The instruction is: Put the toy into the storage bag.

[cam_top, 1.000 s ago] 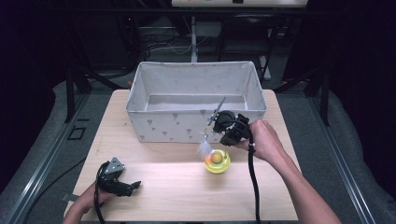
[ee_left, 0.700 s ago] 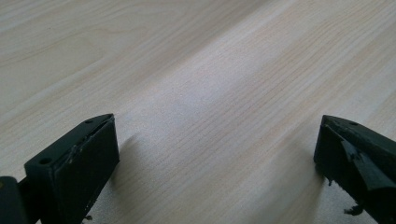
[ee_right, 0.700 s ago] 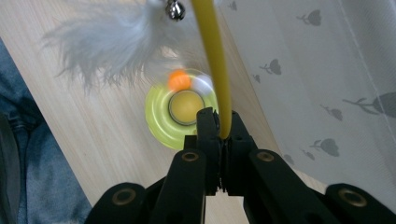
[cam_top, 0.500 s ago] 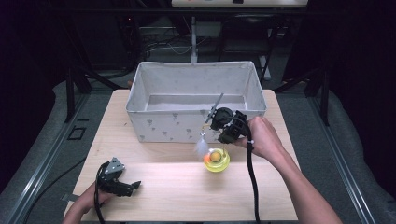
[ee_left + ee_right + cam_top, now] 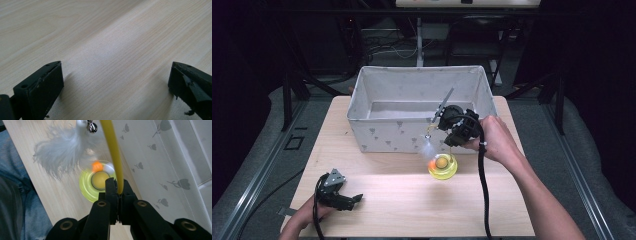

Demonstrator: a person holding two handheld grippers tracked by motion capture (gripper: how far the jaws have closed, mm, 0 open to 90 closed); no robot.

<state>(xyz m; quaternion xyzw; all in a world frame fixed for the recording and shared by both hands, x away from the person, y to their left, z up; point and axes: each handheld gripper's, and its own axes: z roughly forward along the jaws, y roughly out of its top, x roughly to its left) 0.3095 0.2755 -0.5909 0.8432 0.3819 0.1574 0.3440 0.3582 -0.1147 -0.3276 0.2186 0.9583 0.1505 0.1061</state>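
A pale wood table [image 5: 392,200] carries a grey fabric bin [image 5: 377,135] with small printed motifs at its far half, open side up. Behind it, dark metal frame legs [image 5: 287,95] and cables [image 5: 382,47] on the floor.

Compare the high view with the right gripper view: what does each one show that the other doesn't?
High view alone: the left gripper, jaws apart, resting on the table, and the whole fabric bin. Right gripper view alone: a small bell above the white feather, and the yellow stick pinched between the jaws. Both: the right gripper, the feather toy's yellow-green base, and the bin's patterned wall.
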